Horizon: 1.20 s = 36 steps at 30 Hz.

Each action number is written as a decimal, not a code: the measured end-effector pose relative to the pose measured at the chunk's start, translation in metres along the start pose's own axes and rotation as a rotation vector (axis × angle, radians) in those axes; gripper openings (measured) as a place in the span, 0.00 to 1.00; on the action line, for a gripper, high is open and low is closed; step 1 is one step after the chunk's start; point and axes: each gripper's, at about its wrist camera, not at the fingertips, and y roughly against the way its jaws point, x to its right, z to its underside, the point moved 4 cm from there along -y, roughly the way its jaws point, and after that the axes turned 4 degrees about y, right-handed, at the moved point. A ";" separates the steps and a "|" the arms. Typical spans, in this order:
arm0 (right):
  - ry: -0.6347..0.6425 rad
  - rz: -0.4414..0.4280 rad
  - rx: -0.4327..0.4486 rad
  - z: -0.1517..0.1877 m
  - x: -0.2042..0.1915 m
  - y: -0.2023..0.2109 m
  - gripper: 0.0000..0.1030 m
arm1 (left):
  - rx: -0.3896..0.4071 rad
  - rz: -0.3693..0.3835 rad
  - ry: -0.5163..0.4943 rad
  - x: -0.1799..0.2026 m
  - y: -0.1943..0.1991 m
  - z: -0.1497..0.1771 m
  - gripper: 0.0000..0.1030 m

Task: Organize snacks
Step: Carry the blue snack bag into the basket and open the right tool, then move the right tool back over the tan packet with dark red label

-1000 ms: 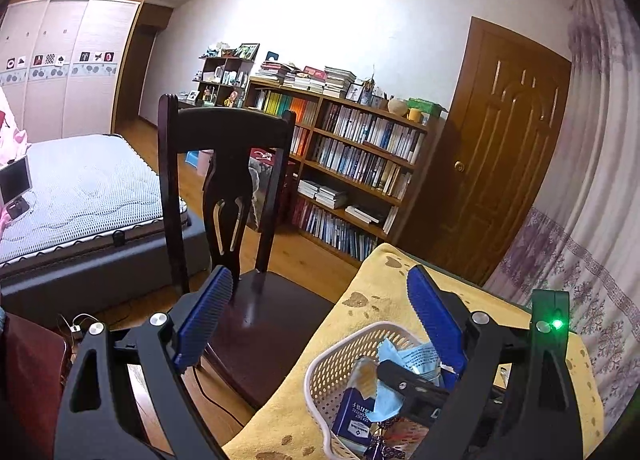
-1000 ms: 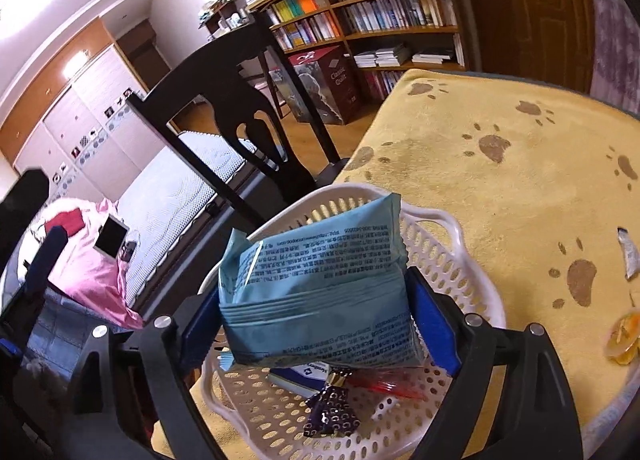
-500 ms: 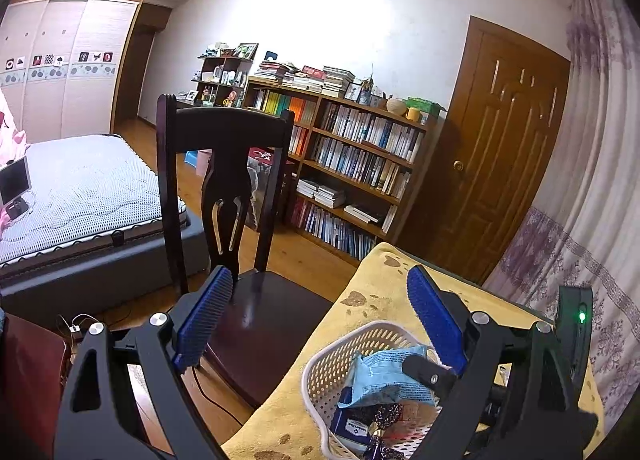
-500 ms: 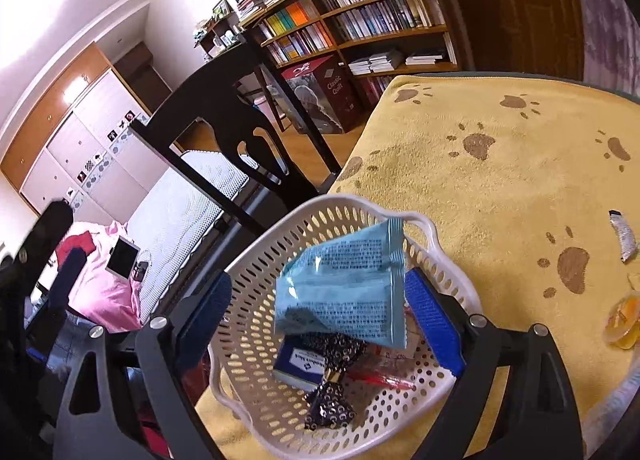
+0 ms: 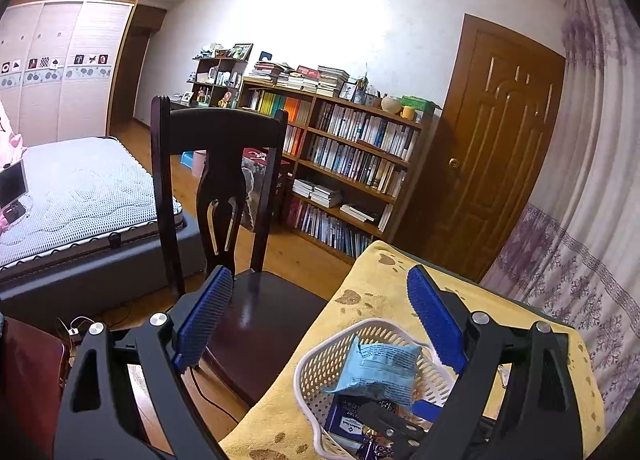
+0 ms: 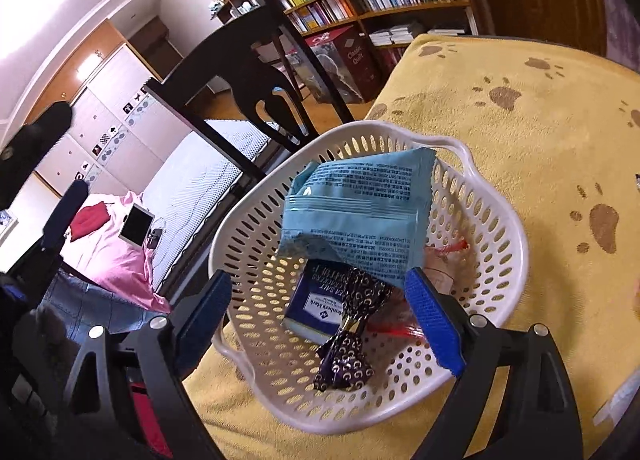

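1. My right gripper (image 6: 320,320) hangs just over the near rim of the white perforated basket (image 6: 500,288), jaws spread wide with nothing between them. I judge this as a drop-off position: empty, and directly above the container.
2. The light-blue snack packet (image 6: 356,212) lies inside the basket, tilted, its upper edge propped toward the far wall. It rests on top of the other snacks, so I read it as dropped loosely, not stacked.
3. Under it sits a navy cracker box (image 6: 320,304), partly covered. Beside that lies a purple patterned candy wrapper (image 6: 348,352), and a red-ended wrapped snack (image 6: 400,328) shows near my right jaw. All are in the basket's single compartment.
4. My left gripper (image 5: 320,324) is held off to the side, jaws released and empty, aimed past the bench edge toward the dark wooden chair (image 5: 224,188). It looks parked so it stays clear of the right one's working space.
5. The basket stands on the yellow paw-print cloth (image 6: 520,120) covering the bench, near the corner closest to the chair. That keeps it within reach of both grippers.
6. At the right edge of the right view a small wrapper end is just visible on the cloth; too cut off to identify. My guess is that loose snacks still need collecting.
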 end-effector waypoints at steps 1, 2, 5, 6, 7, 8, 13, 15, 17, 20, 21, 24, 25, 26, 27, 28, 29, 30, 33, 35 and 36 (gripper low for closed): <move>0.006 0.003 0.009 0.001 0.000 0.003 0.85 | 0.001 0.000 -0.001 0.000 0.000 0.000 0.88; 0.016 0.010 0.020 0.003 -0.001 0.008 0.85 | 0.000 0.001 -0.001 0.000 0.000 0.000 0.88; 0.055 0.049 0.059 0.006 0.000 0.024 0.85 | -0.001 0.003 -0.008 0.003 0.001 0.002 0.88; 0.069 0.070 0.076 0.009 0.002 0.031 0.85 | -0.002 0.004 -0.011 0.004 0.001 0.003 0.88; 0.078 0.086 0.087 0.011 0.003 0.036 0.85 | -0.003 0.006 -0.013 0.006 0.001 0.004 0.88; 0.085 0.102 0.097 0.013 0.006 0.041 0.85 | -0.005 0.008 -0.017 0.008 0.001 0.005 0.88; 0.076 0.171 0.148 0.024 0.025 0.069 0.85 | -0.006 0.014 -0.033 0.018 0.002 0.009 0.92; 0.069 0.195 0.166 0.026 0.032 0.078 0.85 | -0.005 0.019 -0.040 0.021 0.004 0.010 0.92; 0.067 0.252 0.189 0.028 0.042 0.091 0.85 | -0.006 0.023 -0.047 0.024 0.005 0.012 0.92; 0.074 0.350 0.227 0.029 0.058 0.108 0.85 | -0.008 0.028 -0.054 0.027 0.006 0.013 0.92; 0.071 0.379 0.238 0.029 0.064 0.113 0.85 | -0.008 0.029 -0.054 0.027 0.007 0.013 0.92; 0.037 0.451 0.276 0.029 0.085 0.134 0.85 | -0.009 0.028 -0.052 0.028 0.007 0.014 0.92; 0.016 0.472 0.290 0.029 0.095 0.143 0.85 | -0.009 0.028 -0.053 0.028 0.007 0.013 0.92; -0.002 0.486 0.299 0.029 0.103 0.150 0.85 | -0.009 0.029 -0.052 0.029 0.007 0.014 0.92; -0.019 0.499 0.308 0.029 0.111 0.156 0.85 | -0.009 0.029 -0.054 0.029 0.007 0.014 0.92; -0.041 0.516 0.316 0.030 0.121 0.163 0.85 | -0.009 0.028 -0.055 0.028 0.007 0.013 0.92; -0.065 0.531 0.324 0.030 0.132 0.171 0.85 | -0.009 0.029 -0.056 0.028 0.008 0.014 0.92; -0.080 0.540 0.329 0.031 0.137 0.175 0.85 | -0.009 0.029 -0.056 0.028 0.008 0.014 0.92; -0.152 0.554 0.338 0.034 0.164 0.188 0.85 | -0.010 0.032 -0.063 0.034 0.010 0.016 0.93; -0.186 0.550 0.335 0.035 0.176 0.187 0.85 | -0.012 0.035 -0.069 0.036 0.010 0.016 0.93; -0.203 0.546 0.329 0.036 0.183 0.187 0.85 | -0.013 0.037 -0.073 0.039 0.010 0.017 0.93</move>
